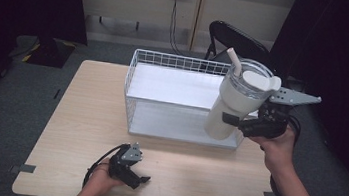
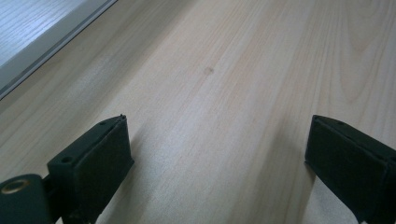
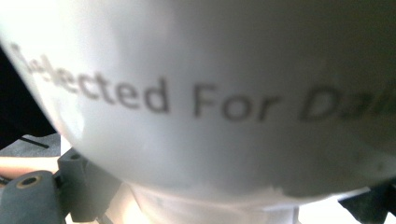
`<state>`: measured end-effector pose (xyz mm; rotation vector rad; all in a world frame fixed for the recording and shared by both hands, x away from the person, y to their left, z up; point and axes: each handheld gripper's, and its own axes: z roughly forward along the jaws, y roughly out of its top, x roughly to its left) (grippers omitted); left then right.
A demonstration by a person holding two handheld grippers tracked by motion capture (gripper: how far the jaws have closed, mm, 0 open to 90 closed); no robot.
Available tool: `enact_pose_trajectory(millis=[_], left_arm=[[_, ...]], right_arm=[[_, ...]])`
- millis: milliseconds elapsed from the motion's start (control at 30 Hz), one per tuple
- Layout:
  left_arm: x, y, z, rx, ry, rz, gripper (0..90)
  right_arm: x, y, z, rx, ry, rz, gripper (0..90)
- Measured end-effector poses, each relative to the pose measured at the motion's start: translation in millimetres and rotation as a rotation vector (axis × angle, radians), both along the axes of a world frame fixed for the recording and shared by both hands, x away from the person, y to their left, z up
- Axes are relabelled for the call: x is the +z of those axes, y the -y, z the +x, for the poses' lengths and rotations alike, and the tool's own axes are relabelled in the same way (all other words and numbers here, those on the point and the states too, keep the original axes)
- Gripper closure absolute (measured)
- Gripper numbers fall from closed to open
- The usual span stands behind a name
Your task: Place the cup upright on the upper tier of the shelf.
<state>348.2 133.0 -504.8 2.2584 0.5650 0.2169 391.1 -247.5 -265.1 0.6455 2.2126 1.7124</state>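
The right gripper (image 1: 240,123) is clamped on a tall white tumbler with a clear lid and a pale straw (image 1: 235,103), its 2 black jaws closed against the lower part of the cup's body. The tumbler is held off the table, tilted so its top leans to the right and its base points down and left, at the right end of the white wire basket rack (image 1: 167,59), overlapping the rack's near right corner in the high view; whether it touches the wire there cannot be told. The straw sticks up from the far left side of the lid. In the right gripper view the tumbler's white wall (image 3: 196,88) sits very close to the camera, with grey lettering that reads "Selected For" followed by a cut-off word, and the cup narrows toward its base at the bottom of that picture. The rack stands on the far half of the light wooden table (image 1: 84,117) and has 2 white shelf levels inside its wire sides. The left gripper (image 1: 138,179) rests low at the near edge of the table, left of centre and well apart from the rack and the tumbler. Its jaws stand wide with nothing between them, and in the left gripper view bare wood grain (image 2: 219,93) lies in the gap.
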Motion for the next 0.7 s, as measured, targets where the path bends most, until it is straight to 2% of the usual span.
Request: enact_pose_trajectory(millis=[300,700], left_arm=[[0.2,-0.3,0.2,-0.003,0.002,0.005,6.4],[0.2,-0.3,0.3,-0.004,0.001,0.005,6.4]], right_arm=[[11.1,-4.3,4.5,0.008,-0.007,0.011,9.6],[28.5,-2.7,13.4,-0.023,-0.006,0.019,9.6]])
